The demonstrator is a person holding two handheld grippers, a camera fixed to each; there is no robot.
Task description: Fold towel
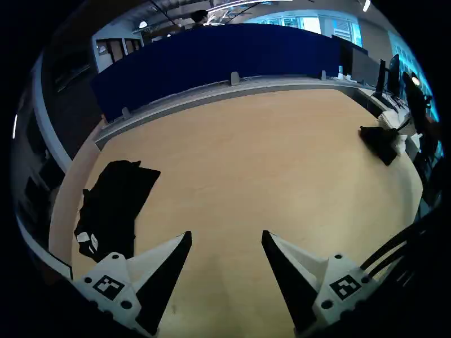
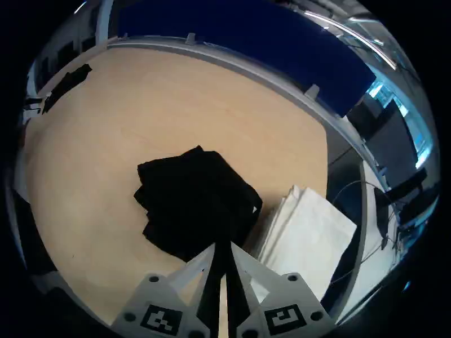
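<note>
At the left edge of the left gripper view, a loose black cloth (image 1: 115, 205) with small white tags lies spread on the pale wood tabletop (image 1: 253, 158). Centre foreground: the left tool (image 1: 226, 233) hangs above bare wood, its fingers spread wide and holding nothing. A blue partition (image 1: 225, 50) runs along the far edge. Far right, near the corner, sits a dark bundle, the black towel (image 1: 379, 141).

In the right gripper view, the black cloth (image 2: 67, 81) lies well apart at the upper left of the tabletop (image 2: 113, 141). At centre rests the black towel (image 2: 197, 197), folded into a thick, uneven stack. The right tool (image 2: 223, 244) has its fingers pressed almost together, tips at the towel's near edge; whether fabric is caught between them cannot be determined. Just to the right, touching the towel, lies a stack of white folded cloths (image 2: 310, 231) at the tabletop's edge.
</note>
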